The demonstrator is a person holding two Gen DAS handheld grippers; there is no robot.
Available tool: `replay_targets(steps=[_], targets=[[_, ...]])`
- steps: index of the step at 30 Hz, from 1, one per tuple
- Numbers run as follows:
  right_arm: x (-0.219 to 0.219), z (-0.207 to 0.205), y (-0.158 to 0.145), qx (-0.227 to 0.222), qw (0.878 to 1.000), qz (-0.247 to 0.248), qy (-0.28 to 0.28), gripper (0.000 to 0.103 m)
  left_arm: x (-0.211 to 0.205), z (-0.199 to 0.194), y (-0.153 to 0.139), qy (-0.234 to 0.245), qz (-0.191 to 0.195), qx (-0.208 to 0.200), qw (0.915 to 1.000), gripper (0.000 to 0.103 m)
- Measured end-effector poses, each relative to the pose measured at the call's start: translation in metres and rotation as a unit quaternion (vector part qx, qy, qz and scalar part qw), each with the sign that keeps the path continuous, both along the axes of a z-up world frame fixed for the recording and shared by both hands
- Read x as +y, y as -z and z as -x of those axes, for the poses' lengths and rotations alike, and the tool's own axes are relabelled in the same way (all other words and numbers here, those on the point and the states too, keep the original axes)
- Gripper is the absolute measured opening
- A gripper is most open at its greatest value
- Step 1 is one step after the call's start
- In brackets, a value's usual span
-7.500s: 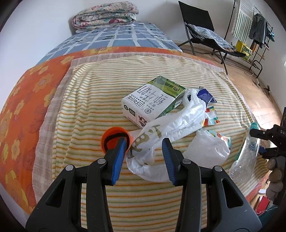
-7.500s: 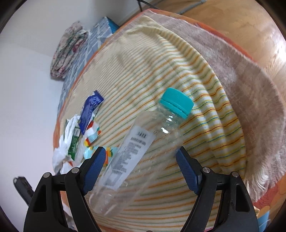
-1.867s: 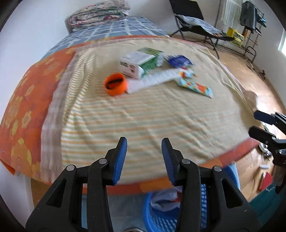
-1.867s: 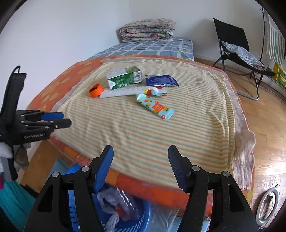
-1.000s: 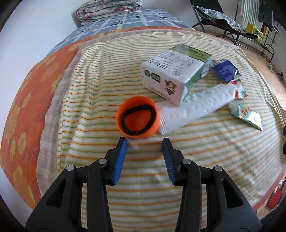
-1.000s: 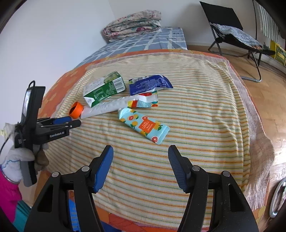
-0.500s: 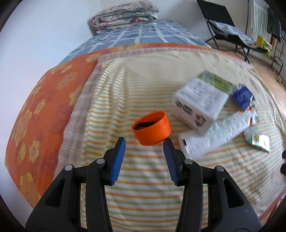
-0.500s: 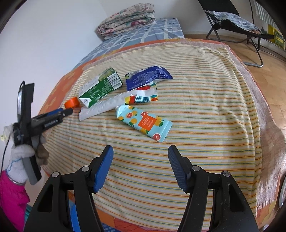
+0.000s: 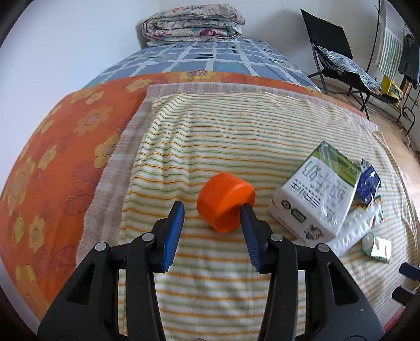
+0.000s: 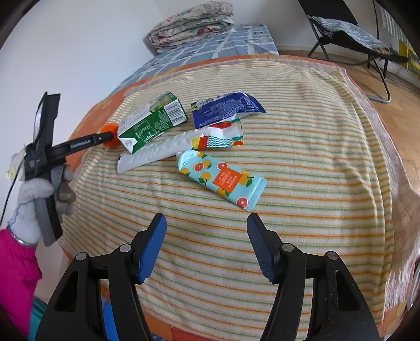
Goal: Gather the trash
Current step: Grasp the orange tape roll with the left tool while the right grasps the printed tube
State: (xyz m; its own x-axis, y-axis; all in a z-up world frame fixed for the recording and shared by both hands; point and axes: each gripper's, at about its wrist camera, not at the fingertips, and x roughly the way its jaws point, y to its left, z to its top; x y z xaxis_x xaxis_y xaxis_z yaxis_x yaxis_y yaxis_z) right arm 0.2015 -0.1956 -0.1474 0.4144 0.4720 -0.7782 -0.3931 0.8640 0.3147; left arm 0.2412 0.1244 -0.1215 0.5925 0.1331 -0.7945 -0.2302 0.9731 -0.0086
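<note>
An orange cap (image 9: pixel 225 201) lies tilted on the striped blanket (image 9: pixel 236 136). My left gripper (image 9: pixel 212 207) is open, its right finger touching the cap's rim and its left finger apart from it. The cap also shows in the right wrist view (image 10: pixel 110 135), with the left gripper (image 10: pixel 101 137) reaching it. Beside it lie a white and green milk carton (image 9: pixel 315 194), a white tube (image 10: pixel 157 154), a blue wrapper (image 10: pixel 225 107), a striped wrapper (image 10: pixel 220 136) and a light-blue fruit-print tube (image 10: pixel 223 178). My right gripper (image 10: pixel 207 225) is open and empty, short of the fruit-print tube.
A folded quilt (image 9: pixel 194 23) sits at the bed's far end on a blue checked sheet (image 9: pixel 210 57). An orange flowered cover (image 9: pixel 52 147) lies left of the blanket. A black folding chair (image 9: pixel 338 57) stands on the wooden floor at the right.
My left gripper has come down onto the orange cap, which has tipped so its closed side faces the camera. My right gripper has moved nearer the fruit-print tube.
</note>
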Motion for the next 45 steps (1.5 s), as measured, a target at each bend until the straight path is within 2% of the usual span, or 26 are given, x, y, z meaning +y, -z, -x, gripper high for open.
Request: replay_targets(steps=[3,6,9,14,18,24,31,35,38,41,43,45], targets=[[0.003,-0.004,-0.001,-0.015,1.000,0.014,-0.002,0.063,0.002,-0.007,0.003,0.001,0.012,0.000,0.9999,0.046],[0.006,-0.009,-0.003,-0.029,0.999,0.025,-0.002,0.063,0.004,-0.014,0.004,-0.003,0.014,-0.004,0.9999,0.055],[0.008,-0.014,-0.006,-0.041,0.999,0.032,-0.006,0.063,0.004,-0.021,0.005,-0.004,0.013,-0.006,0.9999,0.055],[0.020,-0.021,-0.009,-0.055,0.996,0.053,-0.039,0.063,0.006,-0.029,0.009,-0.003,0.012,-0.008,0.9999,0.063],[0.026,-0.028,-0.005,-0.050,0.995,0.065,-0.056,0.063,0.008,-0.032,0.013,-0.001,0.006,-0.004,1.0000,0.072],[0.020,-0.038,0.003,-0.025,0.997,0.052,-0.042,0.063,0.011,-0.026,0.011,0.003,-0.018,-0.009,0.9998,0.080],[0.017,-0.041,0.006,-0.016,0.998,0.045,-0.035,0.063,0.023,-0.018,0.002,0.003,-0.016,-0.021,0.9996,0.080],[0.023,-0.041,0.007,-0.021,0.997,0.055,-0.043,0.063,0.014,-0.023,0.010,0.024,-0.018,0.001,0.9996,0.080],[0.026,-0.041,0.009,-0.027,0.996,0.068,-0.049,0.063,0.010,-0.026,0.017,0.015,-0.030,0.014,0.9993,0.079],[0.027,-0.043,0.011,-0.024,0.996,0.068,-0.056,0.063,0.010,-0.027,0.017,0.013,-0.026,0.014,0.9995,0.065],[0.028,-0.045,0.012,-0.021,0.996,0.065,-0.060,0.063,0.010,-0.027,0.016,0.013,-0.021,0.012,0.9996,0.048],[0.029,-0.046,0.013,-0.024,0.995,0.068,-0.063,0.063,0.011,-0.025,0.014,0.009,-0.011,0.008,0.9999,0.048]])
